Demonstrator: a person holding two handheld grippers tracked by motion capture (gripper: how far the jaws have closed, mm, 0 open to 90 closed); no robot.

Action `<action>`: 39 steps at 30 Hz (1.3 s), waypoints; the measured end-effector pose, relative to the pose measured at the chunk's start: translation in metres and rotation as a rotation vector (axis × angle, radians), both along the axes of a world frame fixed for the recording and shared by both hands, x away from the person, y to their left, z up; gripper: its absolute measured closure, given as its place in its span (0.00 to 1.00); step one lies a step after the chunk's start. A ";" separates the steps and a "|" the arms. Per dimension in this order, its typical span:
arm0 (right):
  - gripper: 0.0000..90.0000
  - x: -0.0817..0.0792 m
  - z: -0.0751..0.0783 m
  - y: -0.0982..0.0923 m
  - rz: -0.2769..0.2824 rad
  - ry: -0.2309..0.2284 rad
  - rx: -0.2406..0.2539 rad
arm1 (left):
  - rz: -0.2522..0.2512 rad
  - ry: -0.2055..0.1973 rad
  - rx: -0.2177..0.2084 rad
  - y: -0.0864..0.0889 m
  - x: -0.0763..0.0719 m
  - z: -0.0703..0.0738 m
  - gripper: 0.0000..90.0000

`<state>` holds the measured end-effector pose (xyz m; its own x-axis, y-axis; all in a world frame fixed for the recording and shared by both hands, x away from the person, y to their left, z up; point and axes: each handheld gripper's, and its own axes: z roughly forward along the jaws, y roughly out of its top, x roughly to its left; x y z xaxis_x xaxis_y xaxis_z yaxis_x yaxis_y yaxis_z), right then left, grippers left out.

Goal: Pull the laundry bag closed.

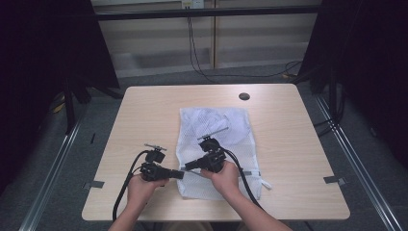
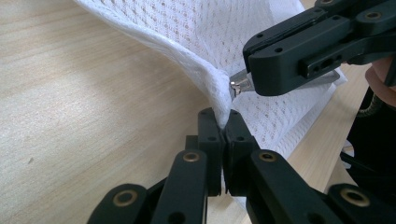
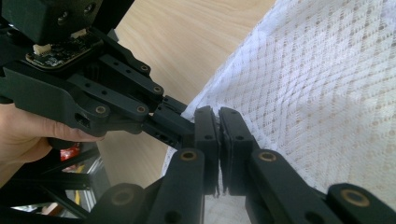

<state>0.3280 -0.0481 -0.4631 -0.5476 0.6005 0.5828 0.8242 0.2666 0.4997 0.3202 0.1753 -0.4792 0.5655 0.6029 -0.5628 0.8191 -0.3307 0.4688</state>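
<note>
A white mesh bag (image 1: 219,149) lies flat on the wooden table (image 1: 144,115), a little right of the middle, with its long side running away from the person. Both grippers meet at the bag's left edge, near the corner closest to the person. The left gripper (image 1: 179,174) points to the right and its jaws are closed on the hem of the bag — in the left gripper view the white edge (image 2: 219,100) is pinched between the two black pads and lifted a little off the table. The right gripper (image 1: 188,166) points to the left, just beside the other one; its jaws hold a small metal zipper pull (image 2: 239,85) at the same edge. In the right gripper view its pads (image 3: 219,135) are pressed together, with the mesh behind them. A round dark hole (image 1: 244,96) sits in the table near the far edge.
</note>
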 end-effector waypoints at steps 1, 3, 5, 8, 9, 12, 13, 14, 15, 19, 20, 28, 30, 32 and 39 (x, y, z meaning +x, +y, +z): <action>0.97 0.000 0.000 0.000 -0.003 0.006 0.003 | 0.000 -0.002 0.001 0.000 0.000 0.000 0.98; 0.97 0.000 0.000 0.000 0.003 -0.008 0.002 | 0.002 -0.003 0.002 0.000 0.000 0.000 0.98; 0.97 0.000 0.000 -0.001 0.006 -0.006 -0.003 | 0.008 -0.002 0.001 0.000 0.000 0.000 0.98; 0.97 0.000 -0.001 -0.003 -0.005 0.007 0.007 | -0.011 0.001 -0.004 0.002 0.001 0.000 0.98; 0.97 0.000 0.000 -0.004 -0.004 0.000 0.002 | -0.012 0.002 -0.005 0.002 0.001 0.000 0.98; 0.97 0.000 0.000 -0.006 0.003 -0.002 0.001 | 0.007 0.008 -0.013 0.001 0.000 0.000 0.98; 0.97 0.000 0.000 -0.006 0.003 0.004 0.004 | 0.007 0.006 -0.011 0.001 0.000 0.000 0.98; 0.97 0.000 -0.001 -0.006 -0.003 0.004 0.005 | -0.003 0.000 -0.003 0.002 0.000 0.000 0.98; 0.97 0.000 -0.001 -0.007 -0.005 0.005 -0.002 | 0.003 -0.003 -0.002 0.003 0.001 0.000 0.98; 0.97 0.000 -0.002 -0.013 -0.015 0.006 0.003 | 0.024 0.010 -0.030 0.004 0.000 0.001 0.98; 0.97 0.000 -0.001 -0.014 -0.015 0.005 0.003 | 0.024 0.005 -0.024 0.004 0.000 0.000 0.98; 0.97 0.000 -0.001 -0.015 -0.010 0.011 0.003 | 0.025 0.009 -0.029 0.004 0.000 0.001 0.98; 0.97 0.000 -0.001 -0.016 -0.010 0.008 0.000 | 0.024 0.005 -0.021 0.005 0.001 0.001 0.98; 0.97 0.000 -0.001 -0.017 -0.011 0.009 -0.002 | 0.022 0.009 -0.021 0.007 0.001 0.001 0.98; 0.97 0.000 -0.001 -0.020 -0.012 0.012 0.001 | 0.024 0.017 -0.032 0.007 0.002 0.000 0.98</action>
